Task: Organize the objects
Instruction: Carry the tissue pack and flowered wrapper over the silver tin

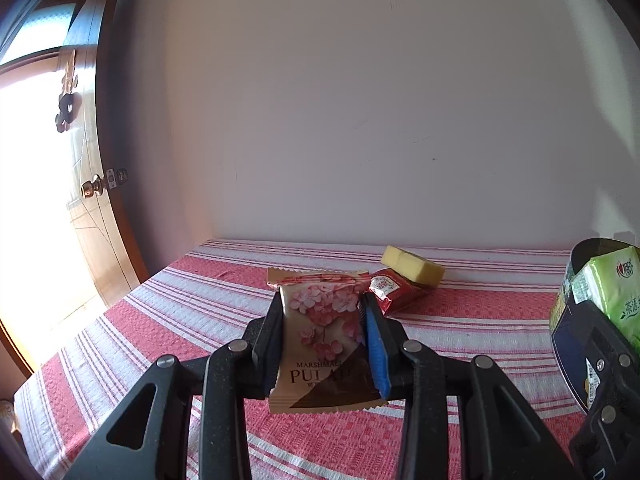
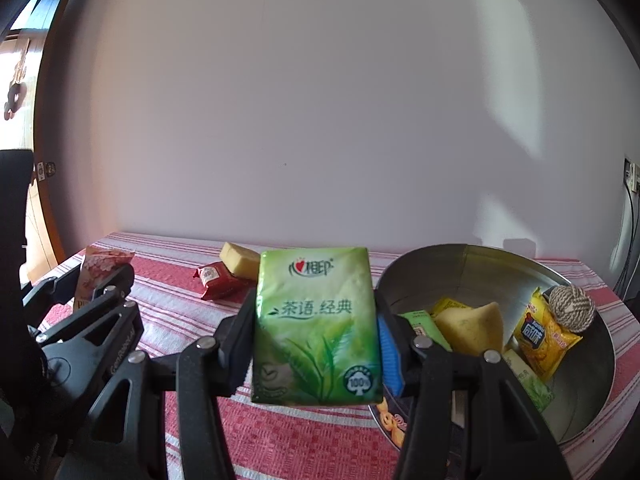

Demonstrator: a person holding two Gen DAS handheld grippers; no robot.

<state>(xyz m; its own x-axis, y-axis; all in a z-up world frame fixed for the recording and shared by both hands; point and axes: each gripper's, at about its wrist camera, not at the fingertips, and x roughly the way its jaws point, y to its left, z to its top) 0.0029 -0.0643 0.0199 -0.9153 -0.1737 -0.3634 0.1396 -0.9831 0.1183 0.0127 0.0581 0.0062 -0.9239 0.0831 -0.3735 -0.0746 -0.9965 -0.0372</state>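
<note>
My left gripper (image 1: 322, 312) is shut on a marshmallow packet with pink blossoms (image 1: 324, 336) and holds it above the striped cloth; both also show at the left of the right wrist view (image 2: 98, 276). My right gripper (image 2: 316, 312) is shut on a green tissue pack (image 2: 316, 324) and holds it just left of a round metal tin (image 2: 592, 396). A red sachet (image 1: 394, 288) and a yellow sponge block (image 1: 414, 266) lie together on the cloth beyond the left gripper.
The tin holds a yellow snack bag (image 2: 542, 334), a twine ball (image 2: 571, 309), a pale sponge (image 2: 474, 326) and green packets. The table with its red-striped cloth (image 1: 200, 312) stands against a white wall. A wooden door (image 1: 84, 208) is at the left.
</note>
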